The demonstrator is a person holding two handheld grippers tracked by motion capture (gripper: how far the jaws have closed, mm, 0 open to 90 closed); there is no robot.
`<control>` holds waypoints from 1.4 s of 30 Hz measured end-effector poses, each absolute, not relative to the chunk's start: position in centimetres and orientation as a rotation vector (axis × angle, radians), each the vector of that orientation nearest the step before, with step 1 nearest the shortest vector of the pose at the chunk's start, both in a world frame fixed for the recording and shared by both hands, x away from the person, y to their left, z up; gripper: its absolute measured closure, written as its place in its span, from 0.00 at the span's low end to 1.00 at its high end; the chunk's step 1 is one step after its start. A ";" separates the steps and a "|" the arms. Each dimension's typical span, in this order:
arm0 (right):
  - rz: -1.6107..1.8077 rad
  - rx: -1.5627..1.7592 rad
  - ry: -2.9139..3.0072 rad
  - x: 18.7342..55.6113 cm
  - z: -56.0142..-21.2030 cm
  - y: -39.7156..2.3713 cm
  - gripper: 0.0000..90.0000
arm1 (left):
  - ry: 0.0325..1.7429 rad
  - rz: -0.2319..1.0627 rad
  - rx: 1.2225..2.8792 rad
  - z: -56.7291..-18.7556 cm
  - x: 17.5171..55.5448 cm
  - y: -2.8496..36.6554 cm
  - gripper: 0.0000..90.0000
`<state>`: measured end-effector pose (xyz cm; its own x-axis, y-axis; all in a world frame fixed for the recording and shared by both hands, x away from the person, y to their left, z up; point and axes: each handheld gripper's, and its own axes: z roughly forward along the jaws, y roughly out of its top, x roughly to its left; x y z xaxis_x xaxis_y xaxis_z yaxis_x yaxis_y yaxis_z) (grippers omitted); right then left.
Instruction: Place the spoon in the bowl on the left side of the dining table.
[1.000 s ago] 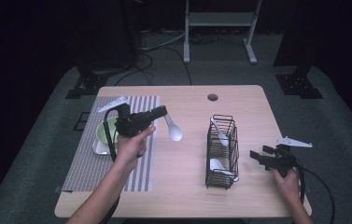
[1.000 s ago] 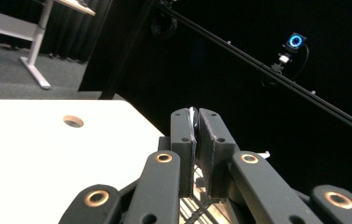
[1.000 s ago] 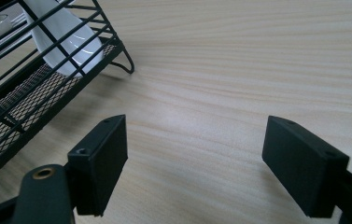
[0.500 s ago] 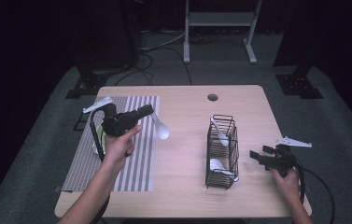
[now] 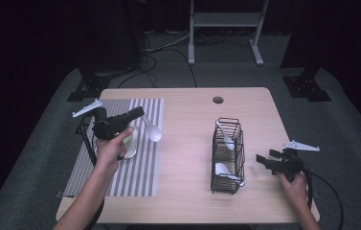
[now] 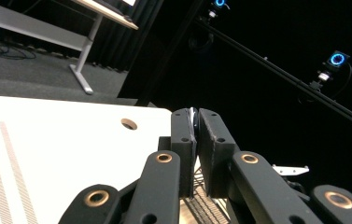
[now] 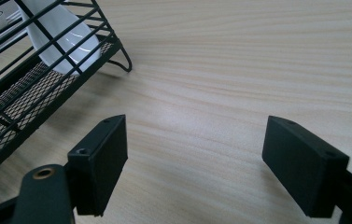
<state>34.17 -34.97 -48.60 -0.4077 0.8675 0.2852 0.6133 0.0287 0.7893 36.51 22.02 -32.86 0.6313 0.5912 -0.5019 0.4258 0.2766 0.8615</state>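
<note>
Wire rack [image 5: 227, 153] held two white spoons, one at the far end, one at the near end. Left gripper [image 5: 139, 114] was clamped on a third spoon [image 5: 152, 130] above the striped mat [image 5: 142, 167], handle in the jaws, bowl pointing toward the rack; right gripper [image 7: 194, 170] sat open on the table [image 5: 187, 196] beside the rack.

High view: fixed above my side, looking forward and down on the whole bench [image 5: 192, 201]. The camera on my left gripper [image 6: 193, 140] sits close behind its fingers, tilted up across the bench toward the dark far wall. The right gripper [image 7: 194, 172] camera looks down, near the wood, beside the wire rack [image 7: 29, 60], which the high view also shows.
</note>
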 end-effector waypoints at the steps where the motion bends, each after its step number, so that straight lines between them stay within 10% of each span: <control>1: 1.320 1.522 2.034 34.2 -48.6 -35.0 0.23 | 0.959 0.140 1.345 -32.9 36.5 22.2 0.94; 42: 1.309 1.519 2.036 34.3 -48.6 -34.9 0.23 | 1.135 0.240 1.263 -34.9 37.7 28.0 0.94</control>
